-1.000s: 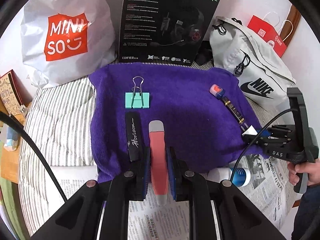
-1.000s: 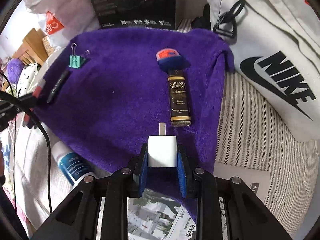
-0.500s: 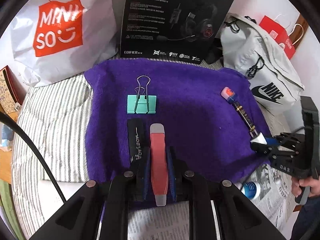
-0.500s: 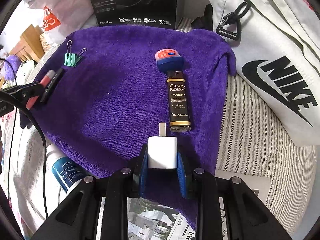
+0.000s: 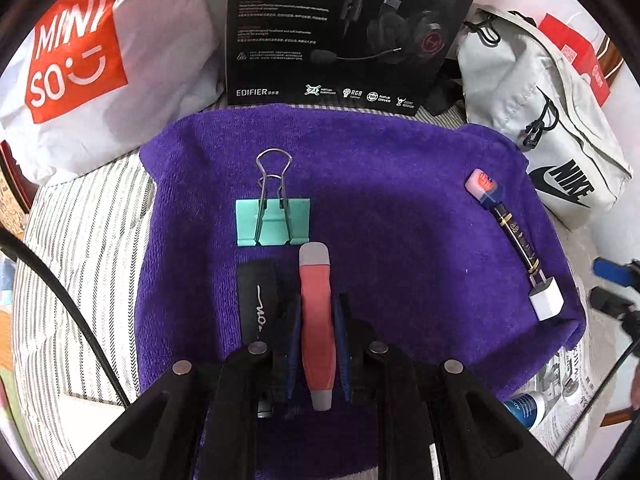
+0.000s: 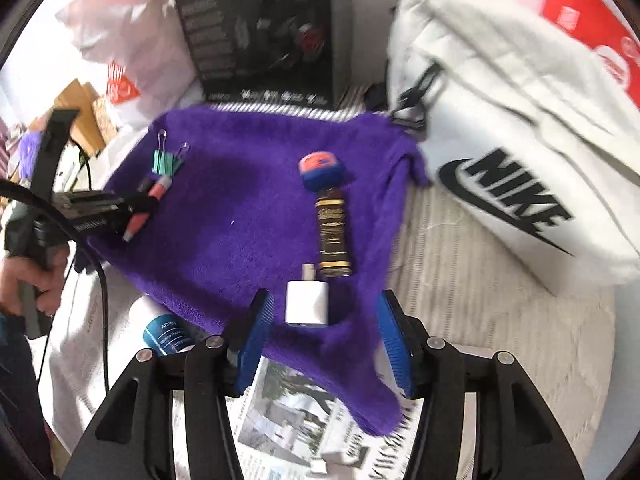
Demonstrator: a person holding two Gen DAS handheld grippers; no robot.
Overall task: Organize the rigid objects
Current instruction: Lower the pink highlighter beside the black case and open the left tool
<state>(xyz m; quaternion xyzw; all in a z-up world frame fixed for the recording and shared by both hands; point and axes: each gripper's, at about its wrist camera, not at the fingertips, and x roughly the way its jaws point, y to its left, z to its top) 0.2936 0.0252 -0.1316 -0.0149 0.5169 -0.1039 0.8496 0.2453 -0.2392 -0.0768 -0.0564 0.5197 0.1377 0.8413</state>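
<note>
While the left gripper pinches a red pen over the purple towel, right gripper jaws spread wide, white charger lying free between them.

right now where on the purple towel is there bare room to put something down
The widest bare patch is the middle of the purple towel, between the teal binder clip and the brown bottle. The far strip before the black headset box is bare too. Crowded: the left column, clip, black case, red pen; the right, bottle and white charger.

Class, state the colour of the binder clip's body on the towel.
Mint green binder clip; clearest in the left wrist view.
</note>
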